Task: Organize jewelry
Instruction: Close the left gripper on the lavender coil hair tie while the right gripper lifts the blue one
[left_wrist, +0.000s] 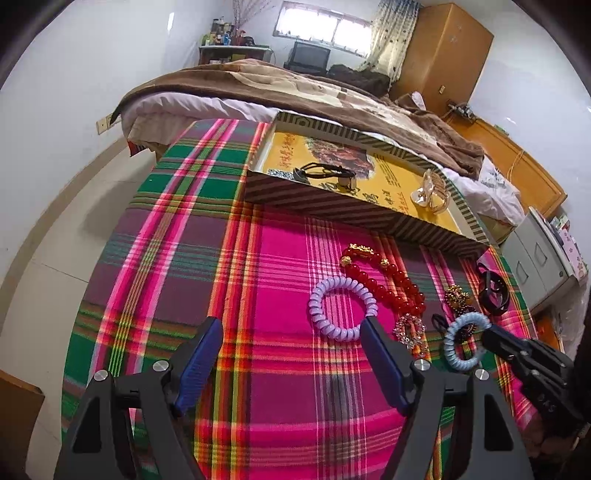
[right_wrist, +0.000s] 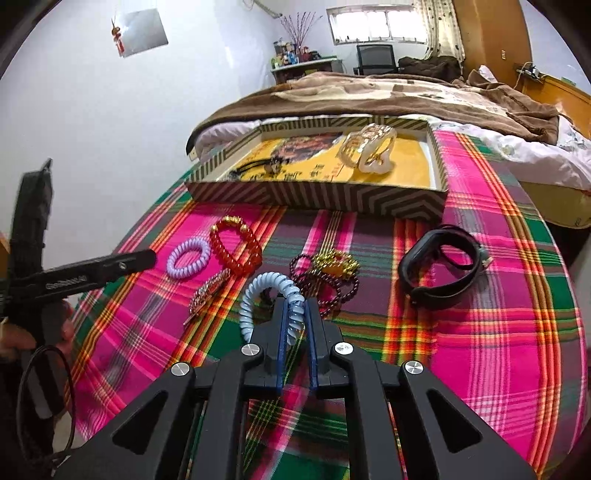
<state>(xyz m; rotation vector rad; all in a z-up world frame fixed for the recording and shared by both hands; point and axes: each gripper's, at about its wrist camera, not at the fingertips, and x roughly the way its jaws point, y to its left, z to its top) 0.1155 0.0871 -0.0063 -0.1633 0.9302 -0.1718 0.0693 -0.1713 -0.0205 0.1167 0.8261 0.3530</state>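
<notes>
Item in hand: blue coil tie (right_wrist: 271, 301). Your right gripper (right_wrist: 295, 325) is clamped on its near arc, pads pinching the coil flat, so the loop stands up off the cloth (right_wrist: 498, 332) rather than lying round. A grip on the rim, not through the middle, likely keeps the pads clear of the pieces just behind it.

Left gripper (left_wrist: 291, 354): jaws wide apart, nothing between them, hovering over bare cloth with its right finger tip at the near edge of the lilac coil tie (left_wrist: 338, 308). You look placed to take that one next.

Destination, by my reading: striped box (right_wrist: 321, 195) at the far edge of the cloth. Already inside: a black cord piece (left_wrist: 325, 173) at left and a clear claw clip (right_wrist: 369, 151) at right; the yellow floor between them is open.

Still on the cloth:
- red bead bracelet (right_wrist: 236, 245), just right of the lilac tie, touching it or nearly so
- rhinestone clip (right_wrist: 207, 293), near left of the blue tie
- dark bead string with gold charms (right_wrist: 325, 273), directly beyond the blue tie, possibly touching it
- black band (right_wrist: 437, 271), well right.

In the way: the bead string may snag as you lift. The box's near wall must be cleared.
</notes>
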